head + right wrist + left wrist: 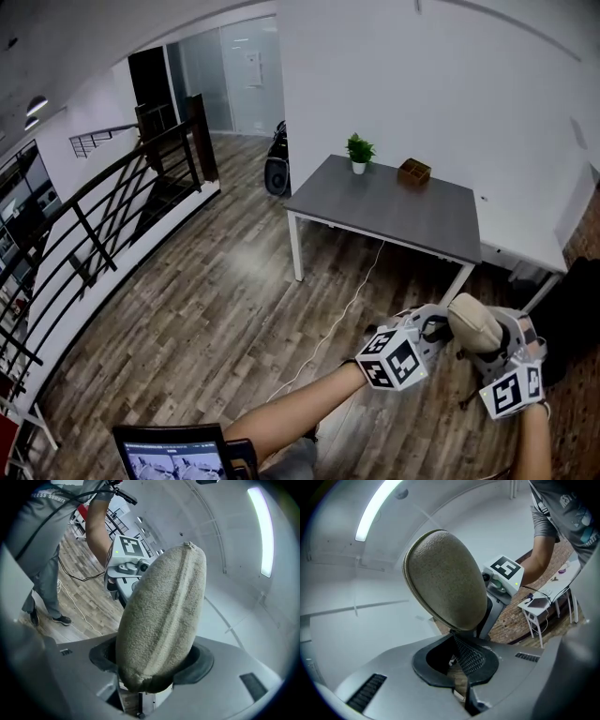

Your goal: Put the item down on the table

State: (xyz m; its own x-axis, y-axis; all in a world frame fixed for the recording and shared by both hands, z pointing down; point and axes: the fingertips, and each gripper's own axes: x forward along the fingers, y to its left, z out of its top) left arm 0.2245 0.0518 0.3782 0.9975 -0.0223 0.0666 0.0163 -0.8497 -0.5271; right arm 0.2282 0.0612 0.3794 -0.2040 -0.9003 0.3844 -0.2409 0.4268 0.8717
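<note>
A tan oval pad [473, 323] hangs in the air low at the right of the head view, well short of the grey table [394, 211]. My right gripper [497, 339] is shut on it; in the right gripper view the pad [161, 616] stands up out of the jaws [149, 670] and fills the middle. My left gripper [441, 333] faces it from the left. In the left gripper view the narrow jaws [457, 644] pinch the pad's [445, 581] lower edge, with the right gripper's marker cube [505, 568] behind.
On the table stand a small potted plant [359, 150] and a brown box [413, 172]. A white cable [337, 319] trails over the wood floor. A dark railing [112, 211] runs along the left. A person [555, 522] stands nearby, and a tablet [173, 457] sits below.
</note>
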